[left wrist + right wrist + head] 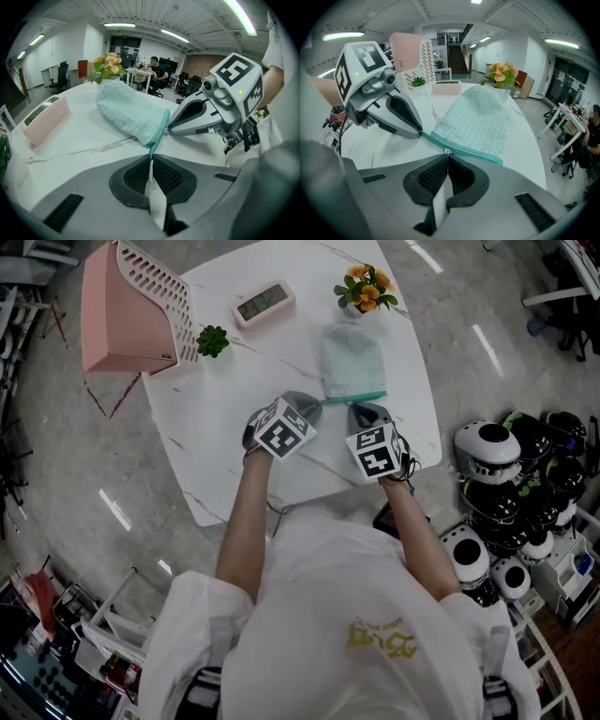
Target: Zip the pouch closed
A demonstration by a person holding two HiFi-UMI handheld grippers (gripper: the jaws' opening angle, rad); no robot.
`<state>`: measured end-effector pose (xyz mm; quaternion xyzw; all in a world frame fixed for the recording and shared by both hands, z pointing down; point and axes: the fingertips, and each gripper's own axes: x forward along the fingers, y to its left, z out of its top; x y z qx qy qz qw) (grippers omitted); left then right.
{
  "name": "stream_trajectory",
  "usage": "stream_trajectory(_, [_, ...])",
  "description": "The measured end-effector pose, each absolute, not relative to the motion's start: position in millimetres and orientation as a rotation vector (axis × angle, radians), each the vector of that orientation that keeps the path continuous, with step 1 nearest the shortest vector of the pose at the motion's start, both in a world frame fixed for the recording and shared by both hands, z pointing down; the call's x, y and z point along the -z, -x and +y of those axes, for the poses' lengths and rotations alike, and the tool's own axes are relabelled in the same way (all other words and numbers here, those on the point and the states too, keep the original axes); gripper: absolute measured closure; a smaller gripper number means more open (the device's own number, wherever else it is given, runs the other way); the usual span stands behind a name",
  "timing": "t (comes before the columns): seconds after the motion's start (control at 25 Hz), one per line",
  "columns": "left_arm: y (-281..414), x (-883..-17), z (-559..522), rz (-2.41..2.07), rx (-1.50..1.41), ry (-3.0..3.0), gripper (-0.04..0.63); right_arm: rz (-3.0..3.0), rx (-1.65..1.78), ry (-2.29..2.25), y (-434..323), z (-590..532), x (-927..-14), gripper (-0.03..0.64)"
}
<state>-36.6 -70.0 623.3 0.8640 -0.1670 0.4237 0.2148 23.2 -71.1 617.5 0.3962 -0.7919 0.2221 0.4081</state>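
No text can be read for certain. The clock (263, 303) on the desk (216, 427) shows dark digits too small to make out. The yellow print (382, 637) on the person's white shirt is illegible. The left cube (282, 434) and right cube (377, 452) carry black-and-white square markers, no letters. A green sign (571, 59) above a far door is too small to read.

The pouch (352, 362) is soft, checked mint cloth; the bench (216, 456) glossy white marble-look; left claw (151, 160) and right claw (447, 157) matt grey plastic with ribbed black pads (136, 177).
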Motion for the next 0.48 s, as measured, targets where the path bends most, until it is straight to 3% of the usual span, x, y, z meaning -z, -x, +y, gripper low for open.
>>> stream_trajectory(0.48, [38.1, -621.2, -68.8, -0.479, -1.172, -2.392, 0.558, -1.953, -0.572, -1.052, -47.2, -71.5, -615.0, 0.600])
